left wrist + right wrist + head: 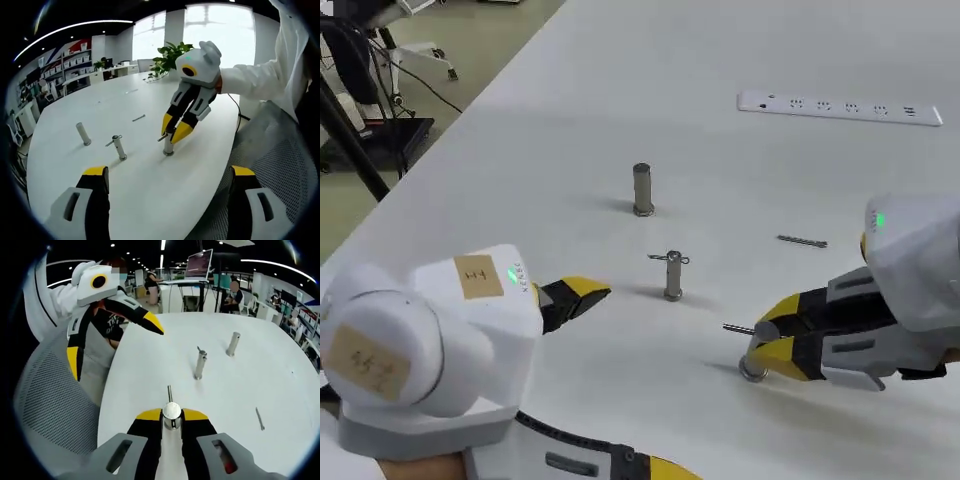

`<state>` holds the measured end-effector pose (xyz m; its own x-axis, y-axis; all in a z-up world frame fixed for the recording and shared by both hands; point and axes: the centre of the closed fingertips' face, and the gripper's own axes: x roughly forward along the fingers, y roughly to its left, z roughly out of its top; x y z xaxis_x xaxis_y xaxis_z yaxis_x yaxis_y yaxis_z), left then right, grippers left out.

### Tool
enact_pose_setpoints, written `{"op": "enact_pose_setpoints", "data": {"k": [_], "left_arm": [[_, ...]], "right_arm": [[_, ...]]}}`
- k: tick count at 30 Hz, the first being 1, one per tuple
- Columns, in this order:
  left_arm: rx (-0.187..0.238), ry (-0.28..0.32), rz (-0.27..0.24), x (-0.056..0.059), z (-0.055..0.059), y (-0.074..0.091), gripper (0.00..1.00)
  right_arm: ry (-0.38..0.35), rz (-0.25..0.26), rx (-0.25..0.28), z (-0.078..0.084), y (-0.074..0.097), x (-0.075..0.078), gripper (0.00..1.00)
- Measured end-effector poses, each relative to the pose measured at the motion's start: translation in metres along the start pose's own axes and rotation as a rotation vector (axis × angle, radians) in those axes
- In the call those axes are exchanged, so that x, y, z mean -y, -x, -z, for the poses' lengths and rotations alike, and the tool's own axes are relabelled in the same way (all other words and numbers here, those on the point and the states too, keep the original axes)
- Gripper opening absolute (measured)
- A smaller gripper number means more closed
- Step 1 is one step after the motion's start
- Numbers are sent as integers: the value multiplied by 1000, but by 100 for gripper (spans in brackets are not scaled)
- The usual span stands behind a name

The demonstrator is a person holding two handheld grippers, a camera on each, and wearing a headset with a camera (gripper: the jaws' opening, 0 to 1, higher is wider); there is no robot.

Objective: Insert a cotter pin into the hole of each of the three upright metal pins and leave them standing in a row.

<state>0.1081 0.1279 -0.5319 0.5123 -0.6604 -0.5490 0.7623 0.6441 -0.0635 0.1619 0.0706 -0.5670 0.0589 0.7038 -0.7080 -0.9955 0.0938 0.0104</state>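
Right yellow-jawed gripper (765, 345) at 4 o'clock clamped on nearest upright grey metal pin (171, 412), thin cotter pin (735, 328) through it, left yellow-jawed gripper (169, 172) at 8 o'clock gaping, empty, middle pin (673, 280) cottered, far pin (642, 188) at 12 o'clock, loose cotter pin (802, 241) at 3 o'clock.

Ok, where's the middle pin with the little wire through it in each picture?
Head view: the middle pin stands near the centre, below the bare pin.
Left gripper view: it is lower left of centre, right of the bare pin.
Right gripper view: it is just right of centre, left of the bare pin.
Shared landmark: the bare pin, its neighbour in all three.
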Motion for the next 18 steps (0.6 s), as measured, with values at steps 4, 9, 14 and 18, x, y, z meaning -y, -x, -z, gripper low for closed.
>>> {"op": "enact_pose_setpoints", "data": {"k": [4,9,14,18], "left_arm": [[-12,10,-4,0,2,1,99],[-10,20,-21,-3,2,2,99],[-6,26,-34,-6,1,2,99],[6,48,-49,-11,3,5,99]], "right_arm": [[11,8,-2,0,0,2,8],[19,16,-10,1,2,9,8],[25,30,-18,2,5,22,8],[29,36,-13,-2,8,34,8]]}}
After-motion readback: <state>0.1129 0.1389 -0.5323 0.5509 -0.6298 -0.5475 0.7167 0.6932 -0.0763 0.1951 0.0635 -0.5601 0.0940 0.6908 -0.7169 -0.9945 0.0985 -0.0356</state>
